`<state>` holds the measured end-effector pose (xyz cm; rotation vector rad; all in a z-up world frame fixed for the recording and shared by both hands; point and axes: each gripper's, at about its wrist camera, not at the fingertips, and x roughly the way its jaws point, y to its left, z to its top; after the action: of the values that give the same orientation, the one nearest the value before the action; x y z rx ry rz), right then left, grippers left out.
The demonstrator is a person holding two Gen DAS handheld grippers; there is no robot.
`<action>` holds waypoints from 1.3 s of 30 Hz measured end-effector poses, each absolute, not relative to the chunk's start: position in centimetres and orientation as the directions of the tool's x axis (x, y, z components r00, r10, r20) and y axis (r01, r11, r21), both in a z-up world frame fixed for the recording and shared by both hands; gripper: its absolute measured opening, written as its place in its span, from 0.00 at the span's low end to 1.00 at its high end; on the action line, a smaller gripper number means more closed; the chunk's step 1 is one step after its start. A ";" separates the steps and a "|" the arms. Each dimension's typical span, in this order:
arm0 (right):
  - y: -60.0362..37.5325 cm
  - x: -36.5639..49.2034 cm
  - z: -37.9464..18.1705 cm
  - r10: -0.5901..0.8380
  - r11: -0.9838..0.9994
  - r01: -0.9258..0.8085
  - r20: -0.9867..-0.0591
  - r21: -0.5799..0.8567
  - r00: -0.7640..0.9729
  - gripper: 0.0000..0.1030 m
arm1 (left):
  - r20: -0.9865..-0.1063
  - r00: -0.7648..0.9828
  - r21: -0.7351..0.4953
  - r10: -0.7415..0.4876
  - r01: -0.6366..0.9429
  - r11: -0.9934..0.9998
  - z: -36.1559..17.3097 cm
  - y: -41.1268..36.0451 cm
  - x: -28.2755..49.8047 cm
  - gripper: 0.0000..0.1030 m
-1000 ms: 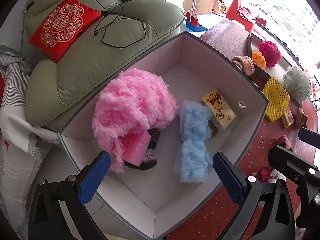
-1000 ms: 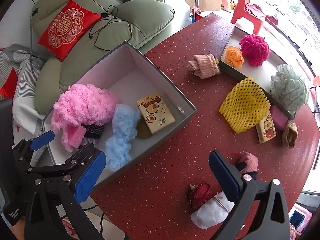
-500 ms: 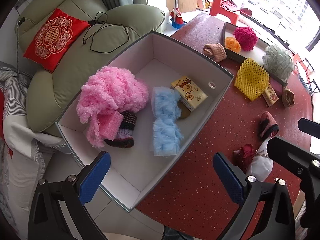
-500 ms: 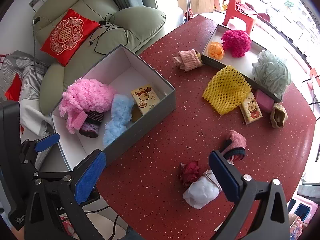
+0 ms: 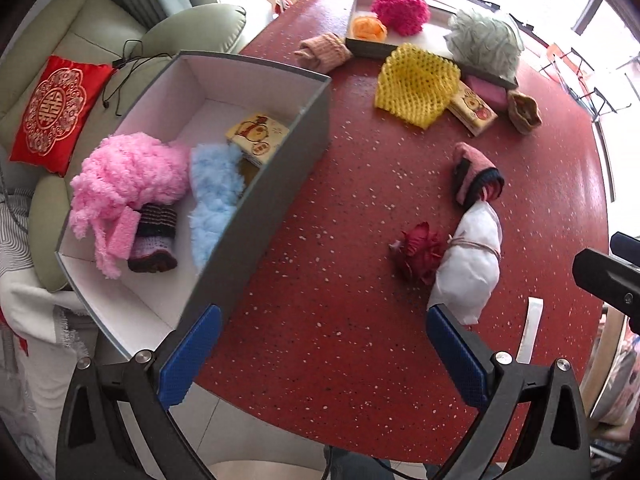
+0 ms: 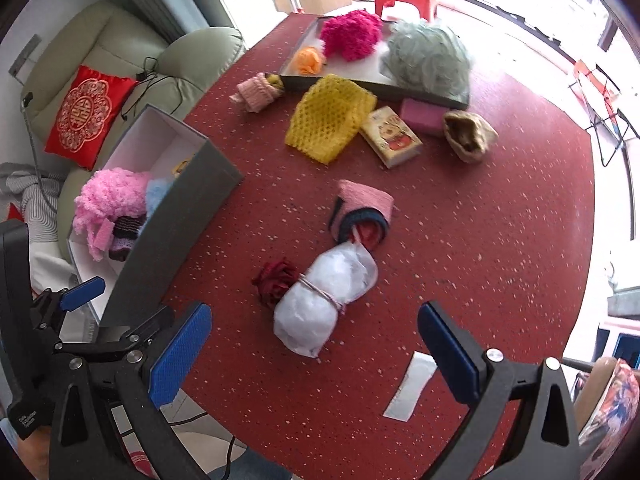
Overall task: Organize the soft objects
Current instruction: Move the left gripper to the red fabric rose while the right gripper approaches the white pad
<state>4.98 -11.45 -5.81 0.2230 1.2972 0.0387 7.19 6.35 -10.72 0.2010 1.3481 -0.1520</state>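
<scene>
From the left wrist view, the left hand-held gripper (image 5: 320, 354) hangs with its blue pads spread wide and nothing between them, above the near edge of the red speckled table (image 5: 360, 208). To its left the grey box (image 5: 280, 184) holds a fluffy pink bundle (image 5: 128, 176), a pale blue fluffy piece (image 5: 214, 192), a striped knit item (image 5: 154, 236) and a yellow printed pack (image 5: 258, 140). On the open table lie a white wrapped bundle (image 5: 470, 264) tied with string, touching a dark red fabric flower (image 5: 418, 250), and just beyond them a pink knit sock (image 5: 474, 172). Farther off, a yellow mesh sleeve (image 5: 416, 84) lies against a shallow tray (image 5: 362, 46) (which carries a magenta pom (image 5: 400, 12) and an orange flower). From the right wrist view, the right hand-held gripper (image 6: 314, 350) is likewise open and empty, the white wrapped bundle (image 6: 324, 300) lying on the table just ahead of its pads. The left hand-held gripper (image 6: 82, 294) shows at the lower left beside the grey box (image 6: 176, 236). A pale flat strip (image 6: 412, 388), possibly paper, lies near the right pad.
</scene>
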 end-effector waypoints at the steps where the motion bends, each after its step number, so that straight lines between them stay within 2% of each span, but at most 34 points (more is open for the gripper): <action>1: -12.5 4.4 -6.2 0.149 0.975 0.120 -0.952 0.186 0.266 1.00 | -0.978 0.208 0.058 0.008 0.235 0.970 -11.1 5.8 7.1 1.00; 8: -17.8 0.2 -9.4 0.130 0.948 0.262 -0.970 0.183 0.206 1.00 | -0.979 0.190 0.116 0.067 0.262 0.958 -14.3 3.0 8.4 1.00; 16: -20.1 -3.2 -12.5 0.152 0.918 0.345 -0.976 0.197 0.155 1.00 | -0.978 0.184 0.136 0.100 0.197 0.971 -18.3 1.9 11.9 1.00; 20: -20.4 -4.2 -13.7 0.164 0.910 0.363 -0.978 0.201 0.132 1.00 | -0.985 0.160 0.105 0.065 0.256 0.961 -20.1 -0.2 11.6 1.00; 23: -20.5 -4.7 -14.6 0.163 0.910 0.366 -0.980 0.194 0.116 1.00 | -0.975 0.190 0.167 0.113 0.296 0.941 -20.9 -1.4 10.7 1.00; 25: -20.4 -4.8 -15.2 0.156 0.915 0.360 -0.983 0.182 0.099 1.00 | -0.972 0.191 0.188 0.138 0.273 0.943 -21.4 -0.9 10.5 1.00; 28: -19.9 -4.6 -16.3 0.150 0.920 0.354 -0.986 0.167 0.074 1.00 | -0.982 0.142 0.158 0.125 0.249 0.956 -22.4 0.2 10.4 1.00; 39: -17.4 -1.2 -21.6 0.069 0.933 0.353 -0.998 0.067 0.005 1.00 | -0.978 0.186 0.146 0.098 0.262 0.954 -22.2 -1.1 11.3 1.00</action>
<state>-1.22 -17.40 -21.57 0.3378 1.5589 -0.2284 11.27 -1.05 -22.16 0.3085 1.3858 -0.1176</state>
